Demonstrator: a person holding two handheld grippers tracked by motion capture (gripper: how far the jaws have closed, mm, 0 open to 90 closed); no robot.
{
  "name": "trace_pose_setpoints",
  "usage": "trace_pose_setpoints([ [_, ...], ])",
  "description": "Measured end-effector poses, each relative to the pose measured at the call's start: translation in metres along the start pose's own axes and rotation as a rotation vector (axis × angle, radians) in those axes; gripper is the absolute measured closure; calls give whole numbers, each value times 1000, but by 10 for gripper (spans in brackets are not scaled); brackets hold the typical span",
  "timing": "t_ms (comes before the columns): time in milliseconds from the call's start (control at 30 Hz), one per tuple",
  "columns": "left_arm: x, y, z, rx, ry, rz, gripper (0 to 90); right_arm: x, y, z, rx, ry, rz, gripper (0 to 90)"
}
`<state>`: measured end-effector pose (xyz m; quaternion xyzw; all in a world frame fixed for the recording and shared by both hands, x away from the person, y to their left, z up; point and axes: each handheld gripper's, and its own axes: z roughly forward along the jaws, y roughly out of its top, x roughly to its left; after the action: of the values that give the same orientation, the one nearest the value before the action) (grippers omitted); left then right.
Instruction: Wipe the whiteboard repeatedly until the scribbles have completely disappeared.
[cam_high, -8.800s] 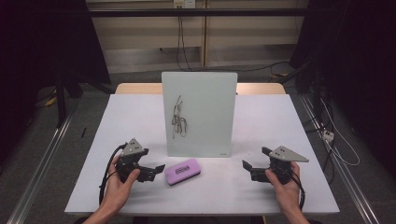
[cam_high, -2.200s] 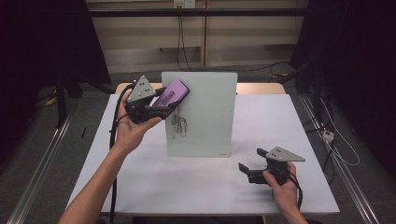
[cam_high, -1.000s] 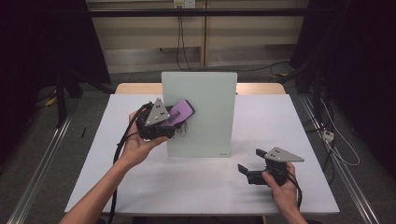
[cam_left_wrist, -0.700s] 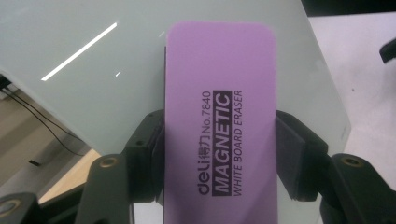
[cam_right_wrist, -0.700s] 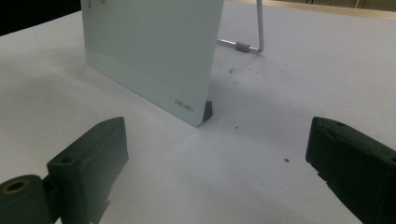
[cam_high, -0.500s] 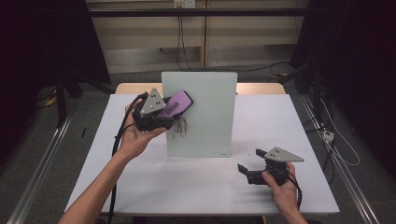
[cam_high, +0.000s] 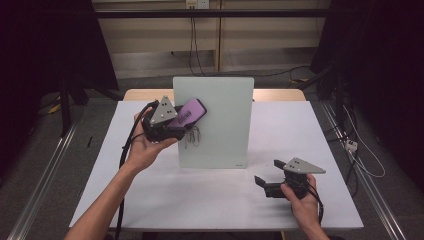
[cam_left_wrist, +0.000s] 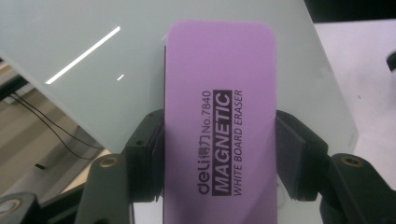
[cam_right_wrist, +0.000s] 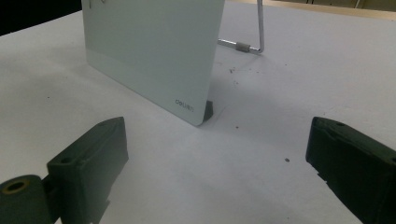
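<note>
behind the eraser (cam_high: 191, 112), a whiteboard (cam_high: 220, 135) blocks the table (cam_high: 200, 190).

A: Whiteboard (cam_left_wrist: 93, 56) — glossy, glass-smooth, catching a light streak. Eraser (cam_left_wrist: 219, 135) back — matt purple plastic, black print.

B: Left claw (cam_left_wrist: 219, 158) pads — matt black plastic, brass-look screws. Table (cam_right_wrist: 280, 93) — matt white, speckled. Stand wire (cam_right_wrist: 259, 28) — shiny metal.

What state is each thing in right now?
Purple eraser: clamped in the left gripper, raised at the board.
Whiteboard: upright on its stand, scribble still on it.
Right gripper: jaws open, nothing between them, low over the table.
</note>
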<state>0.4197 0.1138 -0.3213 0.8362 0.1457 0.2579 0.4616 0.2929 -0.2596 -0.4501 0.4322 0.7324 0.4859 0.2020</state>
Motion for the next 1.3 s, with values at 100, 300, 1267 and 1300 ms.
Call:
trace_pose_setpoints([
  [100, -7, -8, 3, 24, -17, 9, 414, 0, 0, 0, -1, -1, 2, 56],
  [300, -21, -25, 9, 69, -58, 26, 414, 0, 0, 0, 1, -3, 2, 56],
  [1267, 8, -3, -9, 17, 9, -46, 414, 0, 0, 0, -1, -3, -4, 56],
  [1300, 7, -4, -8, 20, 4, -42, 414, 0, 0, 0, -2, -1, -6, 56],
])
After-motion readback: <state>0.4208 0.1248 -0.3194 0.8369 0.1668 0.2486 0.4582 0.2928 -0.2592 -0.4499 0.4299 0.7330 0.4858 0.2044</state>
